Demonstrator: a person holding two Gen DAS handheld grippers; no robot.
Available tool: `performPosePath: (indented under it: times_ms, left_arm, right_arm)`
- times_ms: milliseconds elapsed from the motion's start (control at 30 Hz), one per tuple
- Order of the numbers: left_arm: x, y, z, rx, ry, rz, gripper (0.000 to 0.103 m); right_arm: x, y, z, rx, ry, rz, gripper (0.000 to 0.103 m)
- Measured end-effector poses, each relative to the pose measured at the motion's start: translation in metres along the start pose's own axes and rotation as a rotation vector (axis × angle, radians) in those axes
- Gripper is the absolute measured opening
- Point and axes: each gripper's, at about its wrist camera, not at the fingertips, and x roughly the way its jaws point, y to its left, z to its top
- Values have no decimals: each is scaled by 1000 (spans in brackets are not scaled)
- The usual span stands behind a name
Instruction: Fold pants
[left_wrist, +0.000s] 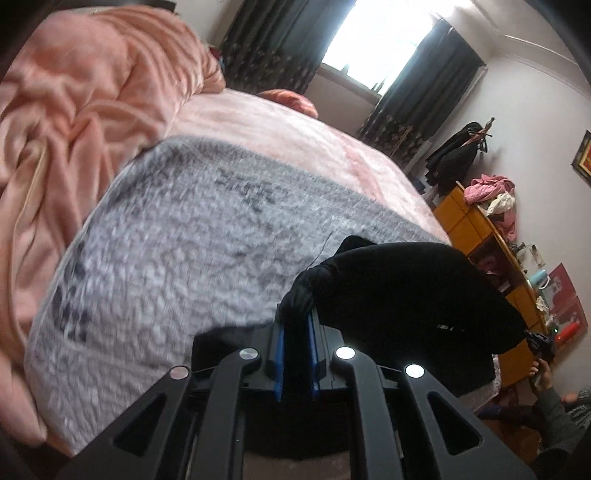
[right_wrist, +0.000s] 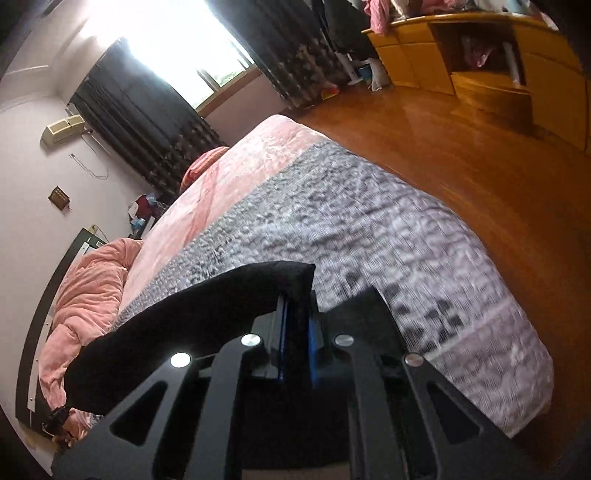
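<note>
The black pants hang in the air above the bed, stretched between my two grippers. My left gripper is shut on a bunched edge of the pants, with black cloth pinched between its blue pads. In the right wrist view the pants run off to the left from my right gripper, which is shut on a corner of the cloth. The right gripper also shows far right in the left wrist view.
A grey patterned blanket covers the near part of the bed, with a pink cover beyond it. A crumpled pink quilt lies at the left. A yellow wooden dresser stands across the wooden floor.
</note>
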Motion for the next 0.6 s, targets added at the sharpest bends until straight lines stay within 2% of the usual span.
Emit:
performPosePath:
  times_ms: [167, 233, 333, 400, 467, 533, 567, 600]
  left_arm:
    - [2, 17, -34, -27, 29, 20, 12]
    - [2, 21, -43, -35, 34, 24, 13]
    - [3, 26, -58, -38, 63, 46, 13]
    - [7, 30, -66, -43, 94, 69, 13]
    - [11, 34, -77, -53, 128, 93, 14]
    - [14, 44, -90, -69, 163, 174, 14]
    - [14, 50, -96, -92, 177, 191, 18]
    - [11, 59, -103, -119, 177, 210, 24]
  right_arm:
    - [-13, -20, -39, 58, 13, -26, 14]
    - [-17, -24, -51, 81, 18, -30, 19]
    - [-19, -34, -73, 111, 41, -61, 34]
    - [-16, -43, -86, 139, 71, -87, 52]
    - [-14, -52, -99, 172, 88, -116, 58]
    - [-13, -62, -114, 227, 108, -123, 68]
    - [-12, -66, -120, 242, 116, -121, 73]
    - [-12, -68, -127, 258, 126, -121, 73]
